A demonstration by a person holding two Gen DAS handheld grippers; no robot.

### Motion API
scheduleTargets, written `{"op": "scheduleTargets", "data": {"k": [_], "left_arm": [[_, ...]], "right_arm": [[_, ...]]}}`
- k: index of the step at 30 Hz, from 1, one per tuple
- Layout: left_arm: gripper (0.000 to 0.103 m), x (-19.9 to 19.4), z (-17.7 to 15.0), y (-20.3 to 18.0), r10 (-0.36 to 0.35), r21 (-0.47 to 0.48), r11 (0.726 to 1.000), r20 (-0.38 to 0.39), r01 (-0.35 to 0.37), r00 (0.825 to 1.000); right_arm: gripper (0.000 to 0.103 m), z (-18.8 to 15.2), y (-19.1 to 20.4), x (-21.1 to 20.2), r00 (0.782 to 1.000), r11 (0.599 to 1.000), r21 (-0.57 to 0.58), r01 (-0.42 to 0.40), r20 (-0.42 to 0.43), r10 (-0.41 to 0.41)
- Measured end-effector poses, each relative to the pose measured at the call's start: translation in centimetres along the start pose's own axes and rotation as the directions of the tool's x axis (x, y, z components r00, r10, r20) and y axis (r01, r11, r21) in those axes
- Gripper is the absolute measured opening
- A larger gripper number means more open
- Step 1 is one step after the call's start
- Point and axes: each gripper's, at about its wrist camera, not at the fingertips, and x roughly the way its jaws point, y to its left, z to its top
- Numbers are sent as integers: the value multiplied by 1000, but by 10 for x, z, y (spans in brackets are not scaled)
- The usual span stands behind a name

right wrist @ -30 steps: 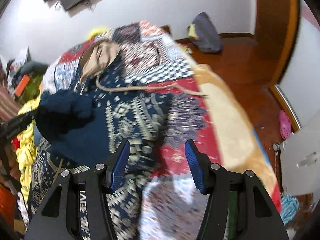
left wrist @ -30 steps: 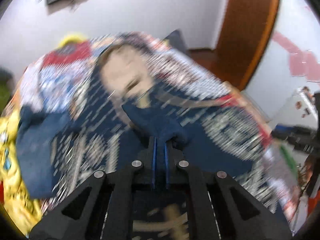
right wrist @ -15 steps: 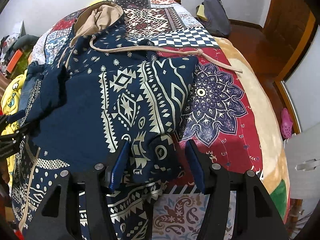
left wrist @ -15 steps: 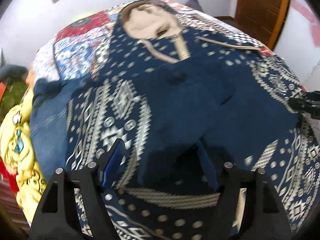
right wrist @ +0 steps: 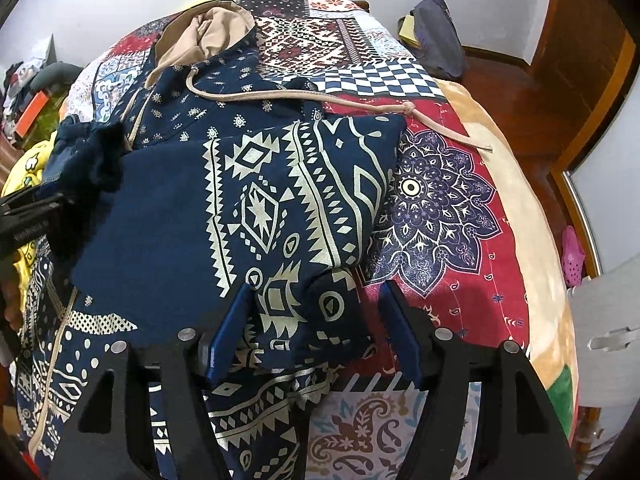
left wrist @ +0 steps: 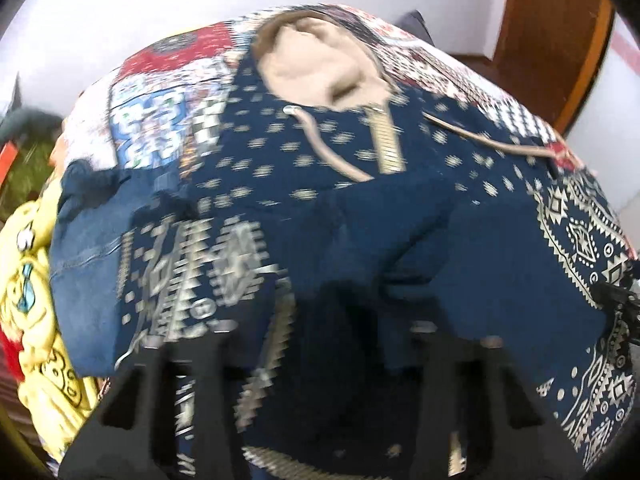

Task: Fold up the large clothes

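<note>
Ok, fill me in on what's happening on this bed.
A person with a gripper in each hand is folding a navy patterned hoodie spread on a patchwork bedspread. One sleeve already lies across the chest. The right gripper is open, straddling a bunched fold without pinching it. The left gripper sits low over dark fabric; blur hides its jaws.

Probably a home bedroom: patchwork bedspread (right wrist: 460, 184), wooden floor (right wrist: 516, 80), strewn clothes (right wrist: 24, 76).

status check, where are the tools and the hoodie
right tool open over folded sleeve. left tool blurred, closing. hoodie flat on bedspread. nothing blocking.
</note>
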Motion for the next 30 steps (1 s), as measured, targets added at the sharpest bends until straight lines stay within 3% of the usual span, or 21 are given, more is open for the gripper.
{"op": "scheduleTargets", "data": {"k": [1, 5, 11, 17, 18, 22, 30], "left_arm": [[22, -5, -2, 10, -7, -14, 1000, 8, 7, 1000], [22, -22, -14, 55, -70, -121, 990, 22, 72, 997], [20, -16, -42, 107, -215, -272, 940, -5, 206, 977], [13, -25, -62, 119, -232, -302, 924, 42, 233, 972], [6, -27, -63, 121, -220, -300, 927, 52, 225, 974], [5, -36, -70, 130, -217, -290, 929, 79, 231, 973], [5, -59, -75, 130, -140, -210, 966, 81, 154, 987]], "right_arm": [[63, 0, 0, 0, 1000, 1000, 0, 0, -1, 0], [63, 1, 2, 1, 1000, 1000, 3, 17, -9, -17], [65, 2, 6, 1, 998, 999, 10, 51, -23, -51], [65, 5, 8, -1, 996, 996, 17, 83, -46, -82], [65, 5, 9, -1, 995, 996, 10, 91, -47, -91], [65, 4, 10, -1, 993, 994, 2, 108, -53, -108], [65, 3, 22, -24, 991, 991, -29, 133, -8, -133]]}}
